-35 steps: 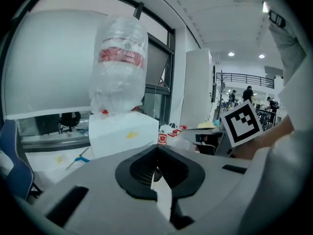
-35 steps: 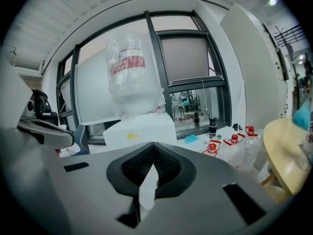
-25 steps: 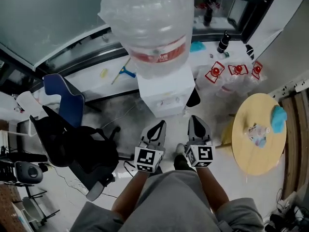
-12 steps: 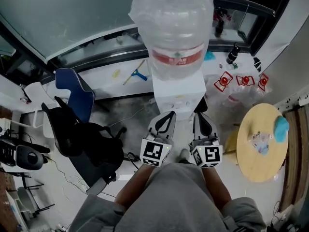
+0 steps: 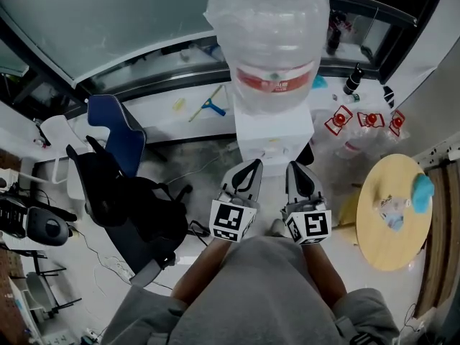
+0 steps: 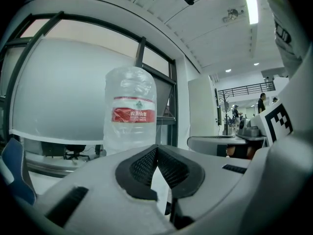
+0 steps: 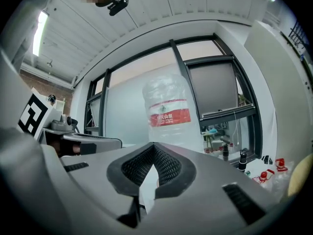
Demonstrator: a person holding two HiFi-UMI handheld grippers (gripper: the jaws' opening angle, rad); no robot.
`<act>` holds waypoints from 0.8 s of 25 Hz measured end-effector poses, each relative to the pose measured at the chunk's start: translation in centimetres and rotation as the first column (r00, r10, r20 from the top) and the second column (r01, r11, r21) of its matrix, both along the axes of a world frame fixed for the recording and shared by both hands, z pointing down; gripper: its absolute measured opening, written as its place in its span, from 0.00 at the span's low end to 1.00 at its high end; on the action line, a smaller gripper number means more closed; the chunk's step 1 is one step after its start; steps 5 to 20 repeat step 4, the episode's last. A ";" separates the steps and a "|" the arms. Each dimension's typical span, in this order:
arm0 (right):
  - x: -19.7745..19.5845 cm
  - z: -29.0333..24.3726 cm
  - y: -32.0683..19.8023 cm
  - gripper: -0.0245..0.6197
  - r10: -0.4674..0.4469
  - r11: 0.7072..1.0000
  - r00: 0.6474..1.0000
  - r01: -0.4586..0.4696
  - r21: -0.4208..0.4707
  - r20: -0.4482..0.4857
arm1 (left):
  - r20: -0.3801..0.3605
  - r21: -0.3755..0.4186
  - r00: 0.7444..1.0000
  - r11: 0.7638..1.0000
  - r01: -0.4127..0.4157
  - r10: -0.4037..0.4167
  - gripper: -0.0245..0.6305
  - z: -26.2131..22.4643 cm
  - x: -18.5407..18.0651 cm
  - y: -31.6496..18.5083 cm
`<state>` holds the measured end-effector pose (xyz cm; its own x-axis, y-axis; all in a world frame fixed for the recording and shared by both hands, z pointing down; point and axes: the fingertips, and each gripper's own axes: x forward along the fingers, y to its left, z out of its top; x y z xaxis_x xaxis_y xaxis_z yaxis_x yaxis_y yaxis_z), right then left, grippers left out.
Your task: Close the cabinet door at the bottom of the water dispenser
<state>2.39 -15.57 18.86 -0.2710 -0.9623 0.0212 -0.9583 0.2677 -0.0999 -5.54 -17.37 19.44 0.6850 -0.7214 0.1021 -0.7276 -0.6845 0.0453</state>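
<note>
Head view, looking steeply down: a tall white water dispenser [image 5: 273, 131] stands on the floor at centre frame. Just below it are the left gripper [image 5: 248, 171] and the right gripper [image 5: 296, 172], side by side and pointing at its front. In each gripper view the black ribbed fingers [image 6: 146, 165] are pressed together at their tips, with nothing between them.

The cabinet door at the bottom shows in no view, because the dispenser body and the grippers cover it. A dark shape sits at the body's lower right edge, and I cannot tell what it is. I judge this fits either closing in on an open door or standing before one already shut. Any next move needs the door in sight.

A large clear plastic bottle with a red label [image 5: 269, 34] sits upturned on top. I cannot read its water level.
</note>
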 end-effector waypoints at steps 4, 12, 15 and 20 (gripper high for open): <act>-0.6 -0.3 -0.4 0.05 -0.025 1.000 0.999 0.026 0.016 -0.036 | 0.006 -0.007 1.000 1.000 0.000 0.000 0.05 0.2 -0.1 -0.3; -0.6 -0.3 -0.4 0.05 -0.025 1.000 0.999 0.026 0.016 -0.036 | 0.006 -0.007 1.000 1.000 0.000 0.000 0.05 0.2 -0.1 -0.3; -0.6 -0.3 -0.4 0.05 -0.025 1.000 0.999 0.026 0.016 -0.036 | 0.006 -0.007 1.000 1.000 0.000 0.000 0.05 0.2 -0.1 -0.3; -0.6 -0.3 -0.4 0.05 -0.025 1.000 0.999 0.026 0.016 -0.036 | 0.006 -0.007 1.000 1.000 0.000 0.000 0.05 0.2 -0.1 -0.3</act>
